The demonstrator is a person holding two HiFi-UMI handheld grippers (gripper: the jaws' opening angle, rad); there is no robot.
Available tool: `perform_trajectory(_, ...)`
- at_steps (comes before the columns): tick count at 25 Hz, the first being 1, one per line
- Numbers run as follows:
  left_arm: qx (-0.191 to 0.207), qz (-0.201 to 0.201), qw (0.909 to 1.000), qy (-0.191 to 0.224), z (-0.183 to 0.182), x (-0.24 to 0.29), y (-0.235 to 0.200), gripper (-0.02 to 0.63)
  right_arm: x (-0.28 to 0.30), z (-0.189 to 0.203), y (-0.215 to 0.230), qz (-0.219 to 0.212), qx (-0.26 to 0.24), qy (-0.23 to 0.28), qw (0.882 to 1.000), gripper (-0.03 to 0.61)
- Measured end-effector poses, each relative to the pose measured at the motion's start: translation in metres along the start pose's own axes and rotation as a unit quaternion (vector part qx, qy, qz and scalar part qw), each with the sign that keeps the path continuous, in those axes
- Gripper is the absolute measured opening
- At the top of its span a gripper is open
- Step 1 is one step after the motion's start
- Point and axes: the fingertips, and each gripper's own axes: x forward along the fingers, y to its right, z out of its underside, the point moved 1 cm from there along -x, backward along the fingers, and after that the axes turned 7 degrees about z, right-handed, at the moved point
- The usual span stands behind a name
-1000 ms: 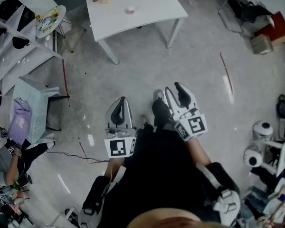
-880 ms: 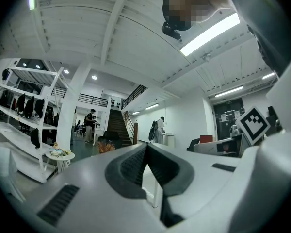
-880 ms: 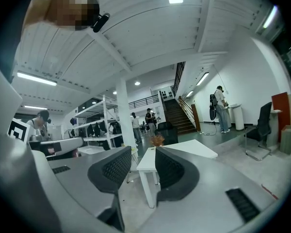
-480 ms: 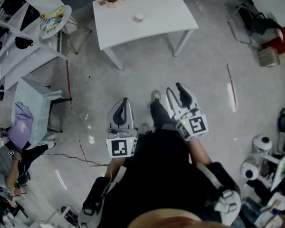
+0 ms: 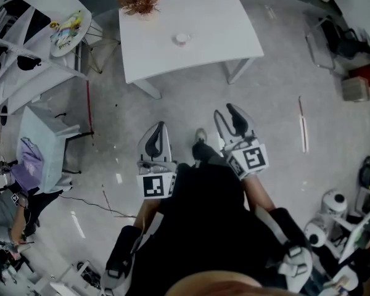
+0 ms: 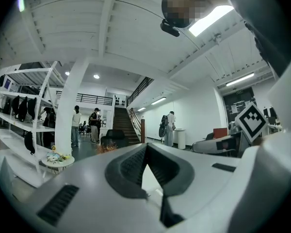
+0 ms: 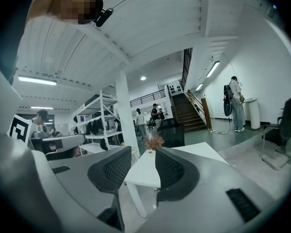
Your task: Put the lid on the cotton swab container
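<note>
Evidently the step in hand is the approach, with no handling begun. The large white rectangular desk (image 5: 209,17) lies at twelve o'clock from the person, across a stretch of pale grey polished floor (image 5: 172,110), and both claws hang low over that floor, well apart from the desk.

The left claw (image 5: 159,129) sits at about seven o'clock from the desk's middle. Its own view shows the two dark ribbed pads brought together to a point with nothing between them. The right claw (image 5: 225,117) is at about five o'clock, with its pads parted and only the desk's edge and the floor showing through the gap. Neither claw carries anything.

The small round pale cotton swab container (image 5: 182,39) stands near the desk's centre. A brown dried plant sprig (image 5: 139,0) is at roughly eleven o'clock from it, by the far left corner. Seen from above, the container shows a round outline, so its long axis probably runs vertically with the mouth or top facing up. It is too small here to tell whether a lid is on it, beside it or elsewhere.

The next move, as I judge it, calls for closing the gap to the desk. The lid must then be found and taken in the parted right claw, held flat, and the shut left claw opened if the container needs steadying.
</note>
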Motion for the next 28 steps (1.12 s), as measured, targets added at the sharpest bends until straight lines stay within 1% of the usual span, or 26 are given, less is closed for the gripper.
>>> perform_trajectory(2, -0.001, -0.004, 1.0000, -0.005, 0.003, 0.017, -0.002, 0.005, 0.017, -0.004, 0.012, -0.007, 0.003, -0.002, 1.000, 0.140)
perform_trajectory(5, 0.007, -0.010, 0.9998, -0.012, 0.010, 0.041, -0.003, 0.003, 0.042, -0.009, 0.030, -0.020, 0.008, -0.002, 1.000, 0.140)
perform_trajectory(9, 0.024, -0.015, 0.9995, -0.015, 0.019, 0.066, -0.005, 0.003, 0.065, -0.007, 0.056, -0.019, 0.018, -0.016, 1.000, 0.140)
perform_trajectory(17, 0.031, -0.015, 0.9990, -0.029, 0.051, 0.119, -0.040, 0.005, 0.129, 0.008, 0.081, -0.014, 0.033, -0.050, 0.998, 0.140)
perform_trajectory(20, 0.034, -0.006, 0.9985, -0.042, 0.069, 0.148, -0.058, 0.005, 0.161, 0.018, 0.090, -0.017, 0.035, -0.068, 0.997, 0.140)
perform_trajectory(26, 0.066, 0.029, 0.9947, -0.073, 0.104, 0.207, -0.089, 0.011, 0.219, 0.037, 0.116, -0.008, 0.055, -0.100, 0.993, 0.140)
perform_trajectory(27, 0.069, 0.039, 0.9938, -0.078, 0.110, 0.215, -0.092, 0.033, 0.226, 0.040, 0.119, -0.006, 0.057, -0.106, 0.993, 0.141)
perform_trajectory(28, 0.069, 0.051, 0.9925, -0.087, 0.117, 0.224, -0.095, 0.072, 0.233, 0.043, 0.123, -0.005, 0.059, -0.111, 0.992, 0.140)
